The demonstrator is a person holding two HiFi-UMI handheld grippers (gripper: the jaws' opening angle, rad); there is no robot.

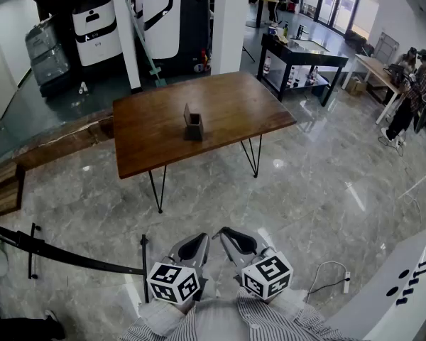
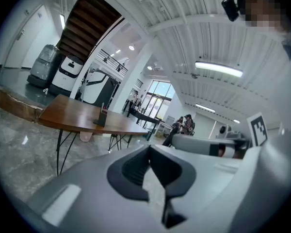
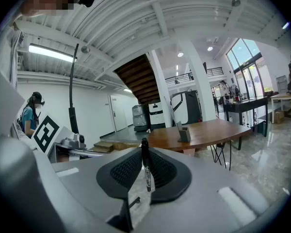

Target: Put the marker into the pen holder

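A dark pen holder (image 1: 192,126) stands near the middle of a brown wooden table (image 1: 227,98), far ahead of me. It also shows small in the left gripper view as the pen holder (image 2: 102,117) and in the right gripper view as the pen holder (image 3: 184,133). My right gripper (image 3: 144,170) is shut on a black marker (image 3: 146,166), which stands upright between the pads. My left gripper (image 2: 150,171) is shut with nothing in it. In the head view the left gripper (image 1: 197,246) and right gripper (image 1: 234,241) are held close to my body over the floor.
Grey marble floor (image 1: 305,183) lies between me and the table. A black side table (image 1: 302,55) stands at the back right. White machines (image 1: 96,27) and pillars stand behind. People (image 1: 412,84) are at a desk far right. Wooden steps (image 1: 7,183) lie at left.
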